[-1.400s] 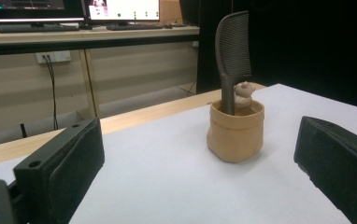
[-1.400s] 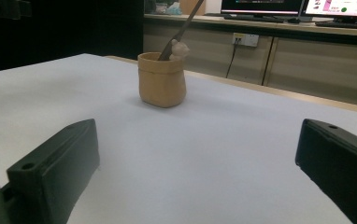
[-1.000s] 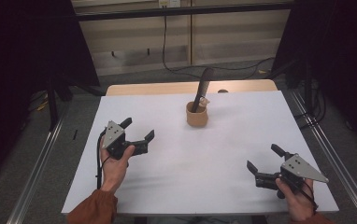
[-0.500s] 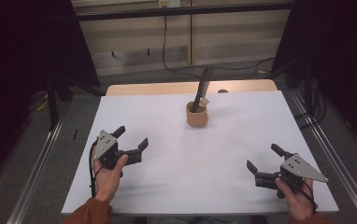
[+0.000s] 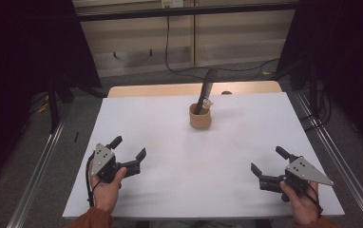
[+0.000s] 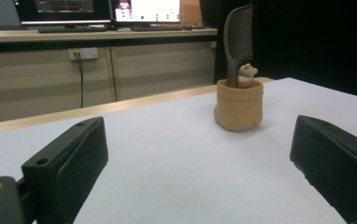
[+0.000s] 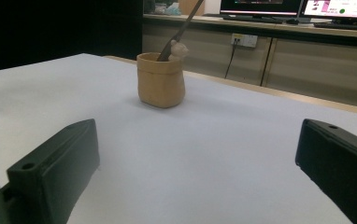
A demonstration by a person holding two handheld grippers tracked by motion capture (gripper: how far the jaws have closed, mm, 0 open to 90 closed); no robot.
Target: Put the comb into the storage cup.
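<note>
Left tool (image 5: 129, 151) has drawn back, both spread wide; tan pot (image 5: 200, 117) holds a dark comb (image 5: 205, 92).

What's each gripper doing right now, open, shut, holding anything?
Left gripper: open, jaws wide apart, holding nothing, low over the white table.
Right gripper: open, jaws wide apart, holding nothing; the tan pot sits untouched farther off.

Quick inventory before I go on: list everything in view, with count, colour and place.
pot: 1, tan, far centre of the table
comb: 1, black, standing tilted in the pot
figure: 1, beige, small, in the pot beside the comb
table: 1, white top, wooden far edge
monitors: 2, lit, on the counter behind
left tool: 1, black, open, near left
right tool: 1, black, open, near right
</note>
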